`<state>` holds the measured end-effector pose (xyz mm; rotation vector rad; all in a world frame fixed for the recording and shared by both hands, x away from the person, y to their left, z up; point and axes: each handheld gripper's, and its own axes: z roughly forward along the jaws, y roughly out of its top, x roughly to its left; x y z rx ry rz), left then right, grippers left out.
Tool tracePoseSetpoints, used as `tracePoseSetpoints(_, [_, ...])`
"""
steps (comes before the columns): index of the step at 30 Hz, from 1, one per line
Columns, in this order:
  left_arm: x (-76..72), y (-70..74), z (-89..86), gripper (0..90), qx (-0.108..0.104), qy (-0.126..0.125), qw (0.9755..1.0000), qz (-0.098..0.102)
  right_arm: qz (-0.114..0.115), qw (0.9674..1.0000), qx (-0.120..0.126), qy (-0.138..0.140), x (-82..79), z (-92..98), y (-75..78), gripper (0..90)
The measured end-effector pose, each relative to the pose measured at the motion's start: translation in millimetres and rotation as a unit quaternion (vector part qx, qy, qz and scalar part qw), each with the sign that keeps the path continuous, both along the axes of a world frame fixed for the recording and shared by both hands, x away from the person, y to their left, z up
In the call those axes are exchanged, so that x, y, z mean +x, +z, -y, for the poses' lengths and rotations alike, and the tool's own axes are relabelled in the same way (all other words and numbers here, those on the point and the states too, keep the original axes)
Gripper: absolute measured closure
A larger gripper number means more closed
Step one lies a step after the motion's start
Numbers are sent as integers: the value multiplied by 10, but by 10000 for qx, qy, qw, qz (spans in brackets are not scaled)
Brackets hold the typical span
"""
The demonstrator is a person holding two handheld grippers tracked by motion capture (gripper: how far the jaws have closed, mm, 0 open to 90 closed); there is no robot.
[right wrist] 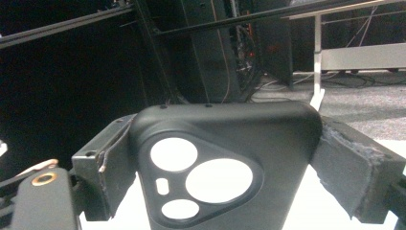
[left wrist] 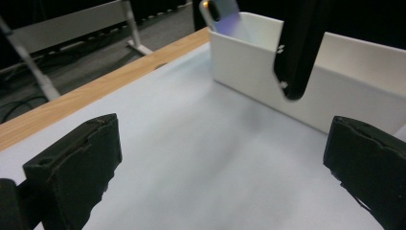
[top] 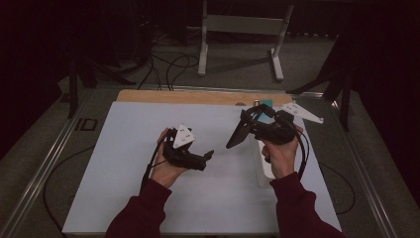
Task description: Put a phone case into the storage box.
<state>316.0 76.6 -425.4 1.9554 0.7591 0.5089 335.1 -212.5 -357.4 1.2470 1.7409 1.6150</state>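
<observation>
The right gripper (top: 237, 136) clamps a black phone case (right wrist: 225, 167); the left gripper (top: 208, 157) hangs open, with a white box (left wrist: 268, 72) and a phone (left wrist: 225, 14) behind.

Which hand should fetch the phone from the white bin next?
Left. The left gripper is open and empty, facing the white bin where the phone leans. The right gripper is shut on the black phone case, so it is occupied.
</observation>
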Motion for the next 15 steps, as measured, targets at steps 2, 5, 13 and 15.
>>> tracePoseSetpoints(2, [-10, -10, -48, 0, 9, 77, 10000, 32, 49, 10000, -34, -38, 16, 20, 2, 137])
tracePoseSetpoints(5, [-28, -30, -130, 0, 53, 189, 9998, 84, 71, 9999, -17, -142, 45, 58, 9, 136])
tracePoseSetpoints(13, [-90, -113, -402, 0, 136, 493, 9986, 116, 143, 9990, -68, -419, 148, 160, 61, 137])
tracePoseSetpoints(15, [-111, -150, -512, 0, 132, 608, 9980, 117, 149, 9986, -92, -499, 178, 179, 66, 137])
